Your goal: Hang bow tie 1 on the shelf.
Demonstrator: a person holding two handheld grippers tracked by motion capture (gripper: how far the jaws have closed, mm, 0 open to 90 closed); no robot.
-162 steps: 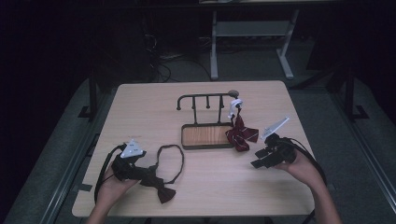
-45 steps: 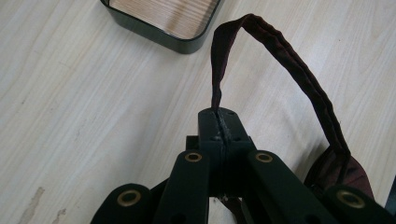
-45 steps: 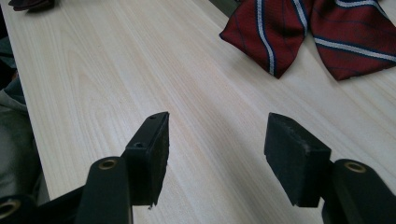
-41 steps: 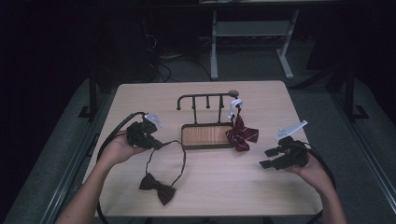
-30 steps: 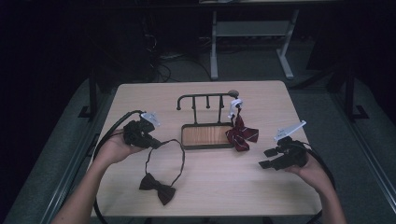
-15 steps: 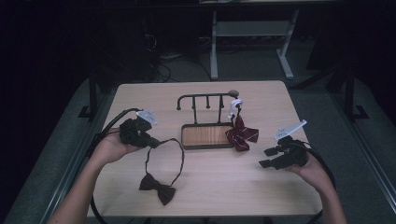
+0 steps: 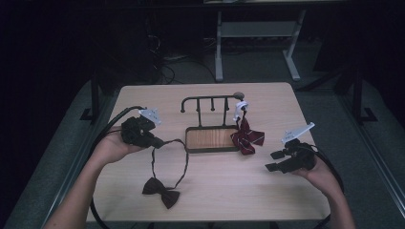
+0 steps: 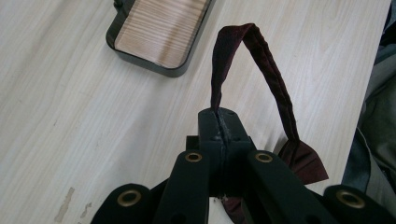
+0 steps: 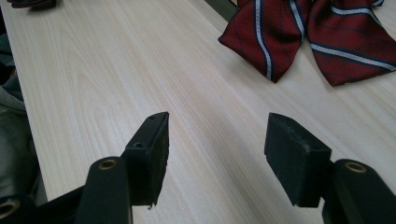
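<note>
Nearest the person, a dark bow tie [image 7: 161, 192] is lying on the light wooden table [image 7: 219, 195] close to its front edge, its knot end resting flat while its neck strap [image 7: 182, 157] is running up and away toward the left gripper [image 7: 157, 142]. That gripper is sitting at the left of the table in the person's left hand [image 7: 111, 149], and in the left gripper view its jaws are pressing together on the strap [image 8: 254, 60], which is arching up out of the closed tips in a loop and dropping back down to the bow [image 8: 303, 161] on the table beside the jaws. On the other side, the right gripper [image 7: 273, 161] is being held in the right hand [image 7: 321, 172] just above the table near its right edge; the right gripper view is showing its two jaws standing wide apart with nothing between them, bare wood under the gap. A little beyond it, a red striped bow tie [image 7: 247, 137] is lying against the right end of a black rack's wooden base [image 7: 211, 138], its lobes [image 9: 317, 32] spreading onto the table. Farther back, the rack's hooked rail [image 7: 210, 100] is standing over the base, and a small white clip [image 7: 241, 107] is hanging at its right end, just above the striped tie.
</note>
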